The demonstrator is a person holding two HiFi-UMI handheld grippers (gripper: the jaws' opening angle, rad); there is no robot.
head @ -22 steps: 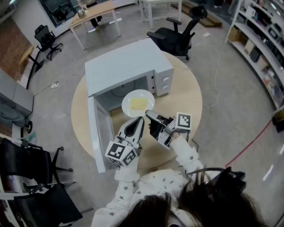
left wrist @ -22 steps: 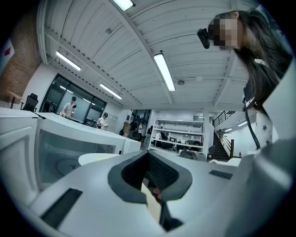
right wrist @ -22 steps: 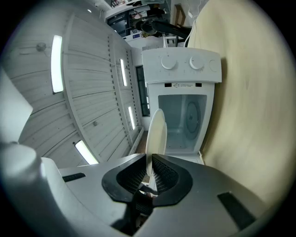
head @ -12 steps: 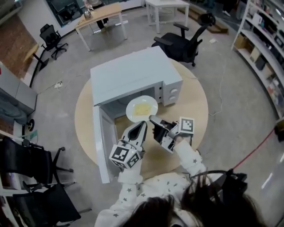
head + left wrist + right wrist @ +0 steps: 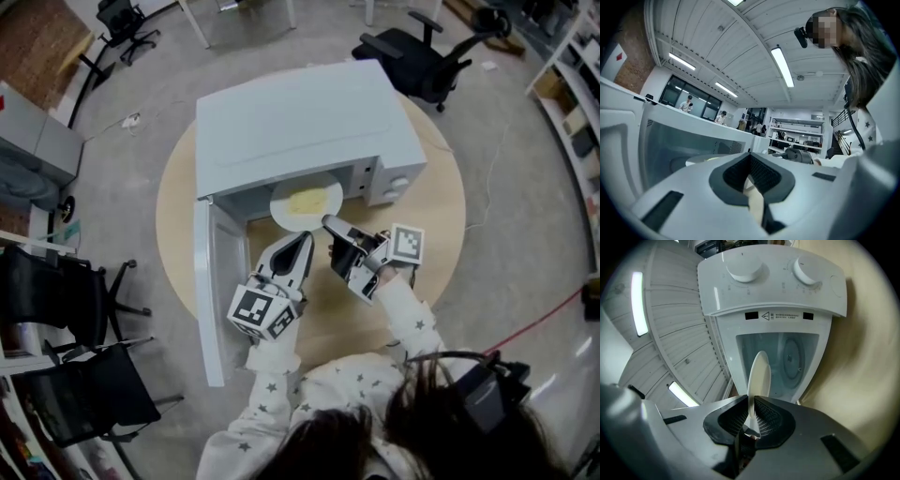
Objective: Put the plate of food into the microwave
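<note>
Over the round wooden table the plate with its yellow food now sits at the mouth of the microwave, its far half tucked under the oven's top edge. A moment ago it hung clear in front of the opening, so I judge the carry nearly done. What remains is to slide it deeper and lower it onto the turntable. My right tongs are clamped tight on the plate's near rim, which I see edge-on, running straight out from between the ribbed pads toward the cavity. My left tongs point at the same near rim with the jaws almost together. A pale strip lies pinched between them, and I take it for the plate's edge, though that view is too cramped to be sure. Beside my left tongs the door stands swung fully open, leaving the way in free.
</note>
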